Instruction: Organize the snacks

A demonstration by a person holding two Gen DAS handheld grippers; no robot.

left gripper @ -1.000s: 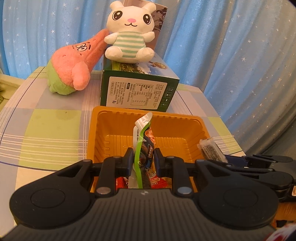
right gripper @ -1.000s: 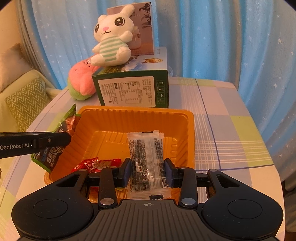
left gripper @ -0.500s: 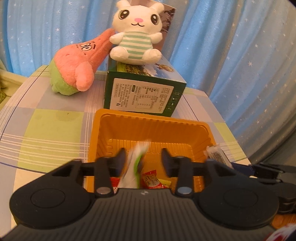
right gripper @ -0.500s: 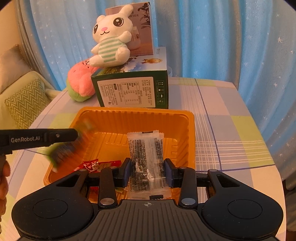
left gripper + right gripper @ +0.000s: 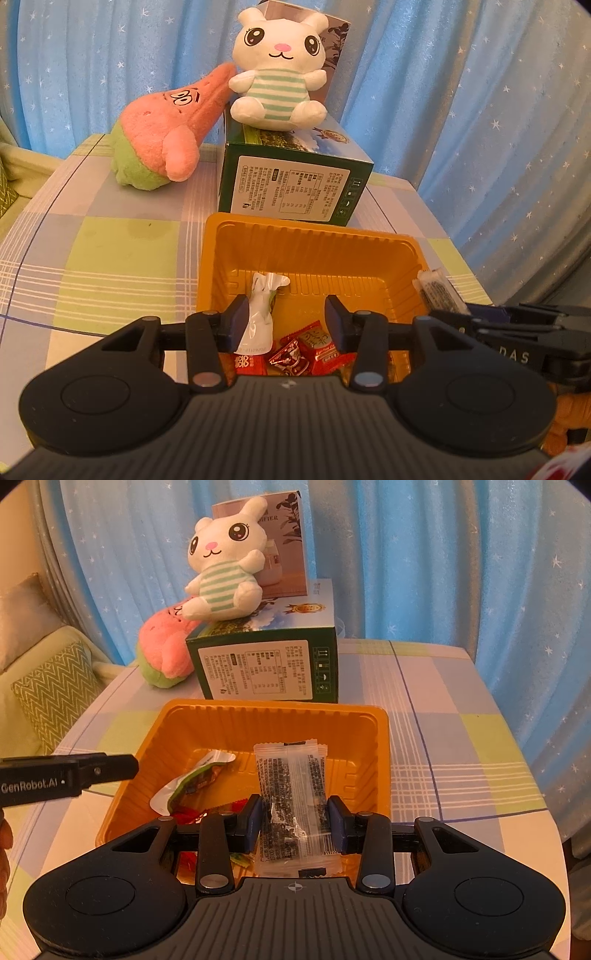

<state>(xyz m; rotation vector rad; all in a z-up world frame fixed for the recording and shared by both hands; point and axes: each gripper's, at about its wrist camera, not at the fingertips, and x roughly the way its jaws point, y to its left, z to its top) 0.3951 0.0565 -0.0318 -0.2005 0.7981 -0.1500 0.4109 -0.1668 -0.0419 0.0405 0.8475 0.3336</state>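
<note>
An orange tray [image 5: 314,236] sits on the checked table, also in the right wrist view [image 5: 273,716]. My left gripper [image 5: 285,325] is open above its near edge. The green-and-white snack packet [image 5: 260,317] lies loose in the tray against my left finger; it also shows in the right wrist view [image 5: 195,779]. Red candies [image 5: 299,350] lie in the tray below. My right gripper [image 5: 295,821] is shut on a clear packet with black print [image 5: 291,797] over the tray; this packet also shows in the left wrist view [image 5: 436,291].
A green box [image 5: 291,181] stands behind the tray with a white bunny plush [image 5: 279,81] on top. A pink and green plush [image 5: 166,140] lies left of it. A blue star curtain hangs behind. A sofa cushion [image 5: 51,694] is off the table's left.
My left gripper has opened and let go of the green-and-white packet, which has dropped into the tray. My right gripper still holds the clear packet in the same place.
</note>
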